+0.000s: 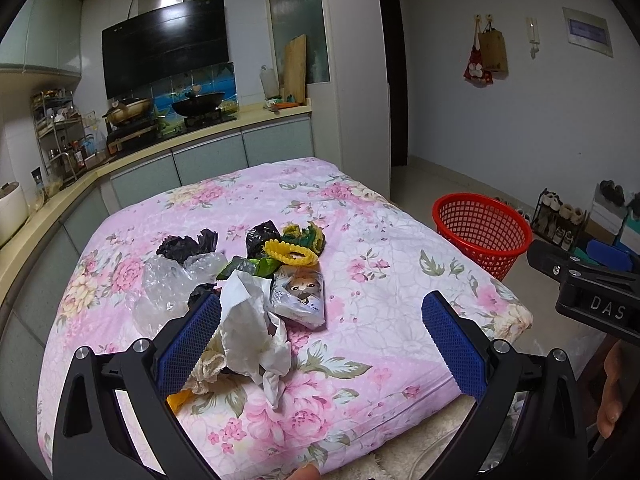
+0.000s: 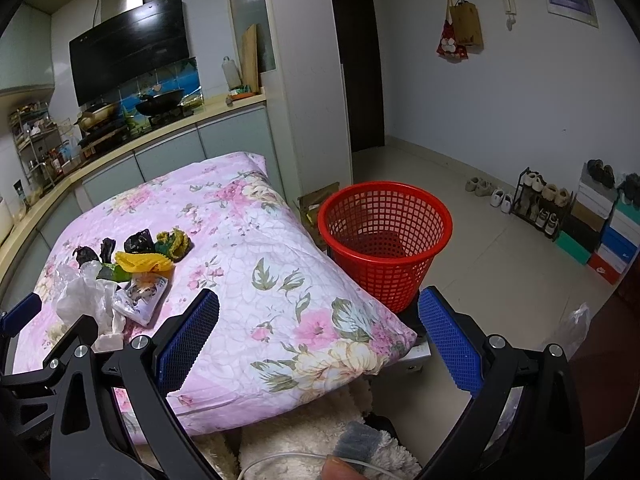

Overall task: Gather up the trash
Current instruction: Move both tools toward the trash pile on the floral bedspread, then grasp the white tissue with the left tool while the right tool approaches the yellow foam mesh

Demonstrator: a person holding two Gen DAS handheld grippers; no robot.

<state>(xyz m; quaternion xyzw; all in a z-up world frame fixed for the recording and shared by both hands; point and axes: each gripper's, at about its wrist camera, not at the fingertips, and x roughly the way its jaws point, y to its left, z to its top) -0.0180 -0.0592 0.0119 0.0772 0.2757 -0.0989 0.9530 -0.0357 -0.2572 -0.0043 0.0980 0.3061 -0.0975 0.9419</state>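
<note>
Both tongs gape wide, holding nothing. The left gripper (image 1: pixel 320 336) hovers over the floral quilt (image 1: pixel 360 280); the trash pile (image 1: pixel 248 276), crumpled tissue (image 1: pixel 252 332) foremost, crowds its ten o'clock. The red basket (image 2: pixel 384 236) stands at the right gripper's (image 2: pixel 318 338) one o'clock, past the quilt's corner.

Left gripper (image 1: pixel 320 332) gapes over crumpled tissue (image 1: pixel 252 328) on floral quilt (image 1: pixel 380 280).

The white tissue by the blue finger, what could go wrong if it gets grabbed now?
The crumpled tissue lies on the lace scrap and touches the cartoon packet, so the open left gripper might drag those along. The red basket stands on the floor beyond the quilt's edge, so light paper could drop short.
</note>
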